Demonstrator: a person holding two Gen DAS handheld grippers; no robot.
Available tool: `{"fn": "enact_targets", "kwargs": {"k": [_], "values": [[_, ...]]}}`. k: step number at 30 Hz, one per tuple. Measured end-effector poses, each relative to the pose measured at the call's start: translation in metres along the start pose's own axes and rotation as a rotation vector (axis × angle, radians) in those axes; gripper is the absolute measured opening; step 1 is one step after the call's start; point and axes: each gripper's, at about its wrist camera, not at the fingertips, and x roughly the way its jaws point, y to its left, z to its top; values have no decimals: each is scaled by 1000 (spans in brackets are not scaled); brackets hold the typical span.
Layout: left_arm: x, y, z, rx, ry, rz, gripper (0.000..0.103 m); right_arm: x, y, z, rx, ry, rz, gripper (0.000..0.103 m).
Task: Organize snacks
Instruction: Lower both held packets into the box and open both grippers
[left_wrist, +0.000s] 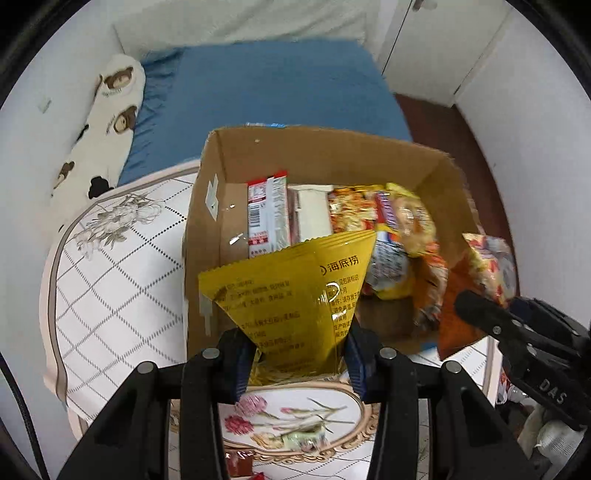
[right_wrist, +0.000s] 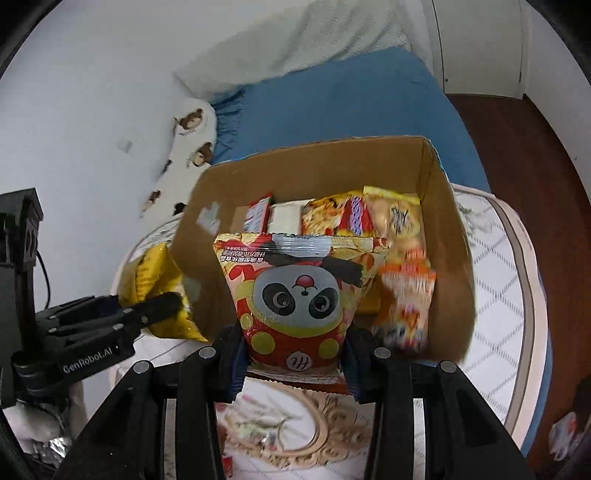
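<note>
Panda bag (right_wrist: 295, 295) — between right claw (right_wrist: 293, 363) fingers

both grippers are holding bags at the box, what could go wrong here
The left gripper pinches only the bottom of the yellow bag, so it may slip. The right gripper brings the panda bag to the same cardboard box; the two may collide. Packets inside already lean and could be crushed.

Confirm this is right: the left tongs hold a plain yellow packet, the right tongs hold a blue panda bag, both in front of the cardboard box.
One thing is wrong: the panda bag in the right tongs is red and yellow, not blue, as the right wrist view shows. The left tongs do hold the yellow packet in front of the cardboard box.
</note>
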Motion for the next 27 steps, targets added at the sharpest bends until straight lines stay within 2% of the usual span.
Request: {"fn": "enact_targets", "kwargs": {"k": [4, 6, 12, 15, 16, 17, 19, 21, 24, 27], "values": [[38, 0, 17, 1, 75, 30, 40, 25, 2, 25, -31, 63, -61, 45], [44, -2, 17, 16, 96, 48, 40, 36, 1, 29, -41, 90, -77, 45], [70, -3, 13, 25, 164, 45, 42, 66, -8, 25, -56, 158, -89, 45], [81, -2, 8, 14, 195, 55, 44, 83, -14, 22, -47, 233, -73, 47], [85, -1, 8, 5, 203, 50, 51, 89, -17, 20, -35, 258, -76, 54], [86, 0, 8, -3, 201, 37, 57, 91, -19, 19, -31, 267, -84, 70], [85, 1, 9, -5, 178, 38, 76, 94, -22, 18, -33, 276, -95, 87], [84, 0, 10, -5, 166, 46, 84, 95, -24, 17, -35, 281, -110, 87], [78, 0, 9, -16, 151, 38, 84, 96, -25, 16, -40, 293, -141, 96], [72, -1, 6, -26, 129, 49, 84, 95, -26, 14, -48, 287, -173, 96]]}}
